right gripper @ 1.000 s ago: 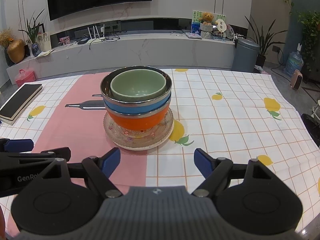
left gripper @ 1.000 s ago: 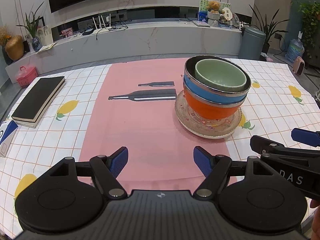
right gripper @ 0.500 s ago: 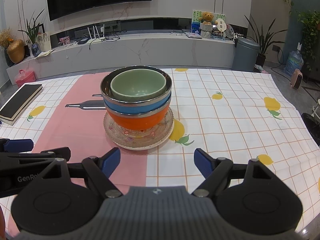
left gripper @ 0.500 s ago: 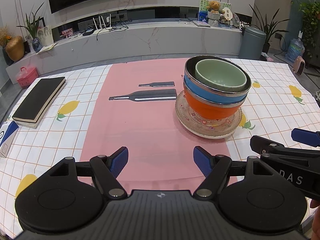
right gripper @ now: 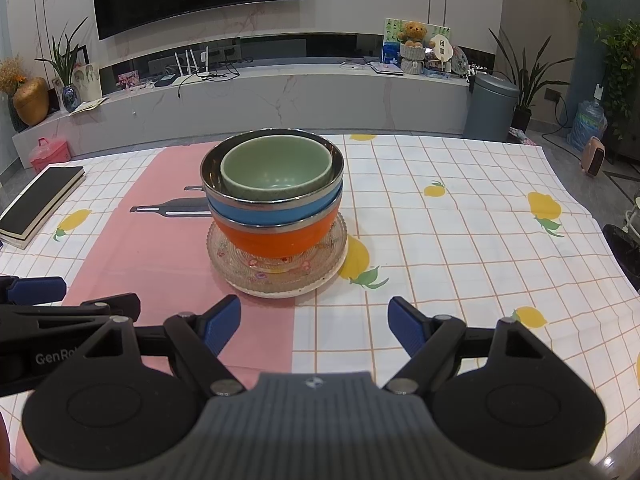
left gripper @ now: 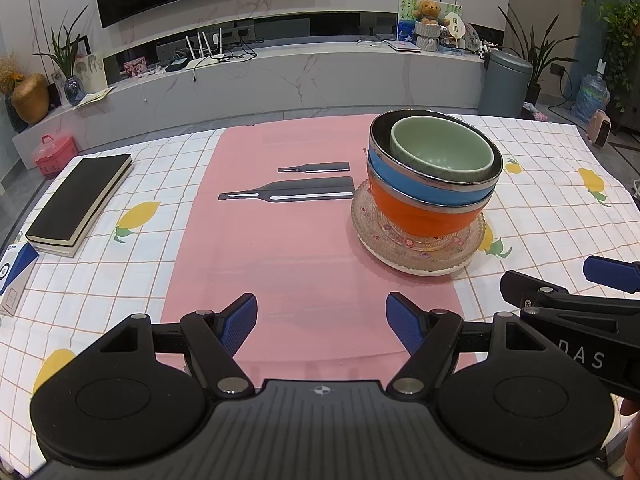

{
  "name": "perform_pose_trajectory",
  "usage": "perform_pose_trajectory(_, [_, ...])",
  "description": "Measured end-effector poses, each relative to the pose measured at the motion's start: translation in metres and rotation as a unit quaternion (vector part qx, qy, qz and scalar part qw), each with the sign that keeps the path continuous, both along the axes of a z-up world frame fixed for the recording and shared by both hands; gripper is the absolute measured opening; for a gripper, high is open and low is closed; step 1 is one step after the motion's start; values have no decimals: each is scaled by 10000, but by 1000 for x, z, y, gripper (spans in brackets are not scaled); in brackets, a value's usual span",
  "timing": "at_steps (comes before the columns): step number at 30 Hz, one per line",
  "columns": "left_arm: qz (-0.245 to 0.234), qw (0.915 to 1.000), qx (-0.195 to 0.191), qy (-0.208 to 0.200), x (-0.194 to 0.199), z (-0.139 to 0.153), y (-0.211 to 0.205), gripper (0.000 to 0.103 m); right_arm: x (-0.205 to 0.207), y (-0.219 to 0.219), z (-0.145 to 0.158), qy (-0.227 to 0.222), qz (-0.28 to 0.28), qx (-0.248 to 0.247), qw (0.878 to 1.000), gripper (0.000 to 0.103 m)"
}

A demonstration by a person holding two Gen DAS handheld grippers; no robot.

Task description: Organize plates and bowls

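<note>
Nothing differs from the earlier frames: both claws hold the same spots and the stack has not shifted.

The left claw [left gripper: 322, 322] hangs over the pink mat [left gripper: 288, 256], fingers apart, nothing between them. The right claw [right gripper: 314, 324] hangs near the mat's right edge, fingers also apart and empty.

Three bowls are nested: a green bowl [right gripper: 276, 172] inside a blue bowl [right gripper: 260, 212], which sits in an orange bowl [right gripper: 276, 240]. The orange one rests on a glass plate [right gripper: 256, 276], and a white rim shows under it, perhaps a second plate. The stack stands on the table [right gripper: 460, 240], straddling the mat's right edge.

Two knife outlines [left gripper: 288, 194] are printed on the mat, left of the stack. One black book [left gripper: 78, 200] lies at the far left.
</note>
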State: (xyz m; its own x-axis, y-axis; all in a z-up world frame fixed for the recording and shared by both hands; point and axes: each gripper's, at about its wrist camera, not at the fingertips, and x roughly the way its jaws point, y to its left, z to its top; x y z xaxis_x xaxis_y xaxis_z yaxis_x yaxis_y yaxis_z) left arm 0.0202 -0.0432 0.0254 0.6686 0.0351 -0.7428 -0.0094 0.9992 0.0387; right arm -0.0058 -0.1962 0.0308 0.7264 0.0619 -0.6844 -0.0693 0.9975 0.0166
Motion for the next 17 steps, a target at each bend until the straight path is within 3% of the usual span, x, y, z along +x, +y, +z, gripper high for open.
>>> perform_pose_trajectory(17, [-3, 10000, 26, -9, -1, 1, 1, 86, 0, 0, 0, 4, -2, -2, 10000, 80])
